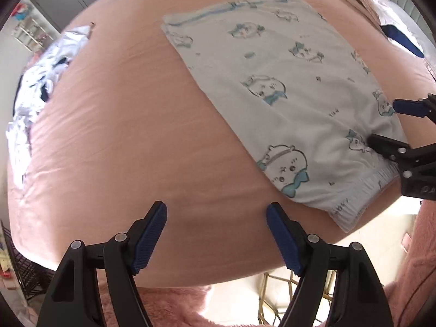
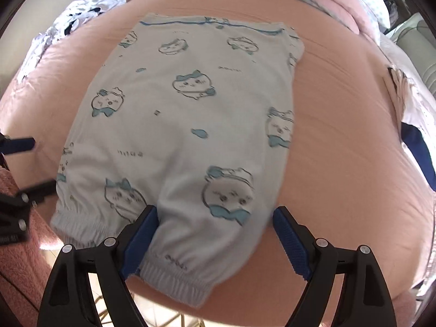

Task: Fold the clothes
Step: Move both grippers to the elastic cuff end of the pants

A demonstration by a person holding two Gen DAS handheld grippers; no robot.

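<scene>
Nearest the lens, the right tool is seen released, its blue pads set apart astride one elastic cuff of the printed pyjama trousers, one pad pressing the cloth beside the crotch seam, probably to pin or line up that leg before a fold. The pink bed carries everything; the trousers are laid flat along it, waistband at the far end, cuffs at the near edge. Crumpled laundry is heaped well apart at the bed's far side. The left tool is held released over bare sheet near the other cuff, grasping nothing. Small printed lettering is scattered among the cartoon faces but cannot be read.
</scene>
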